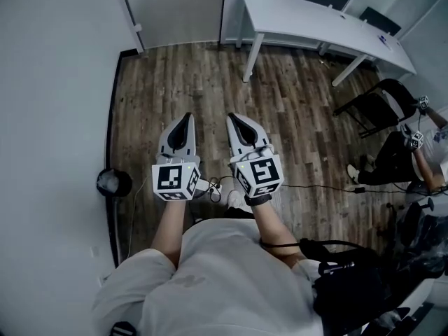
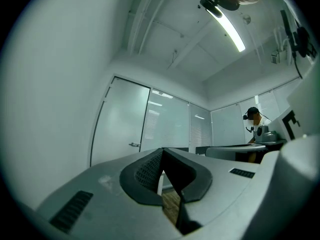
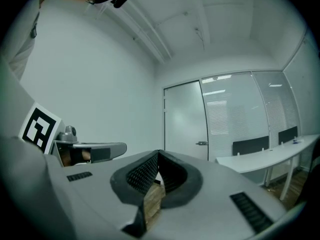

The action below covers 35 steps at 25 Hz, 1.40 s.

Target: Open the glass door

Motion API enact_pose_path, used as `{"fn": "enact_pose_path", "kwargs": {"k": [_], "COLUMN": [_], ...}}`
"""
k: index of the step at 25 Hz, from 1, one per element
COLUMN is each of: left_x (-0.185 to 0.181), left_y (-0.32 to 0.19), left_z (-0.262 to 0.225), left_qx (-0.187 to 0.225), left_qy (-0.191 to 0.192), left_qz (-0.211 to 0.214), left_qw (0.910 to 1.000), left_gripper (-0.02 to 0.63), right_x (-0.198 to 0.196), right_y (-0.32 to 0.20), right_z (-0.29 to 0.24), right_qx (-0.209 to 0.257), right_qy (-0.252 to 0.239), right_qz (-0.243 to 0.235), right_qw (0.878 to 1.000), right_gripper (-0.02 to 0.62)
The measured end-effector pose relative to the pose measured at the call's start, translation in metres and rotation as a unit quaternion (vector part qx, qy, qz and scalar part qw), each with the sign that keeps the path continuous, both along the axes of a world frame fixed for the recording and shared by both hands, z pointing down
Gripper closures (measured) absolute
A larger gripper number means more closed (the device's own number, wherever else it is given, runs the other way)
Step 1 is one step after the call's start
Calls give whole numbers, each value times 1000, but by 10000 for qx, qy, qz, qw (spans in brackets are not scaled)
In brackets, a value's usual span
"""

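Observation:
The frosted glass door (image 1: 178,9) stands closed at the far end of the wooden floor, with a small lever handle (image 1: 138,28) near its left frame. It also shows in the left gripper view, door (image 2: 120,126) and handle (image 2: 134,145), and in the right gripper view, door (image 3: 185,119) and handle (image 3: 201,143). Both grippers point level toward it from some way back, side by side. My left gripper (image 1: 186,115) (image 2: 162,151) is shut with nothing in it. My right gripper (image 1: 233,116) (image 3: 158,154) is also shut and empty.
A long white desk (image 1: 315,23) runs along the back right wall. A black chair (image 1: 378,103) and a seated person (image 1: 413,152) are at the right. A cable (image 1: 315,186) crosses the floor. A black round object (image 1: 114,182) sits by the left wall.

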<state>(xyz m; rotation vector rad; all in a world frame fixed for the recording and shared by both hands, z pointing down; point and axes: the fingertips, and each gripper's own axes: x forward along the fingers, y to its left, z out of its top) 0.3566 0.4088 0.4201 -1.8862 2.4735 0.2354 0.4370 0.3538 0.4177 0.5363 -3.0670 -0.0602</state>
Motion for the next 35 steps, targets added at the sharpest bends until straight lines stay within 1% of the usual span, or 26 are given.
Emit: {"fn": "enact_pose_path", "kwargs": {"k": [4, 8, 13, 16, 19, 23, 27, 29, 32, 35], "left_x": [7, 17, 15, 17, 9, -14, -53, -74, -111, -168], "left_y": [-52, -95, -128, -147, -162, -181, -212, -233, -254, -265], "left_z": [-15, -20, -14, -18, -20, -14, -6, -3, -10, -22], "left_qx": [46, -42, -166, -172, -147, -65, 12, -7, 6, 55], "left_qy": [-69, -138, -90, -200, -241, -162, -136, -100, -165, -184], "left_qz": [-174, -220, -219, -203, -182, -134, 34, 289, 631, 785], "left_qw": [9998, 9997, 9996, 9994, 9994, 9998, 9999, 9995, 9979, 9967], "left_gripper": [604, 603, 604, 603, 604, 604, 603, 603, 604, 604], "right_x": [2, 11, 12, 9, -1, -22, -59, -84, -129, -188], "right_y": [-54, -102, -134, -151, -161, -174, -195, -208, -224, -234], "right_z": [-20, -24, -13, -16, -22, -15, -6, -4, -10, -20], "right_qx": [125, 27, -136, -118, -32, -7, 16, 21, 40, 51], "right_qy": [-171, -278, -248, -291, -337, -290, -216, -187, -185, -182], "right_qz": [-146, -135, -115, -154, -188, -125, 57, 184, 381, 516], "right_qw": [9997, 9995, 9995, 9994, 9992, 9995, 9997, 9997, 9991, 9985], "right_gripper": [592, 592, 592, 592, 592, 592, 592, 592, 592, 592]}}
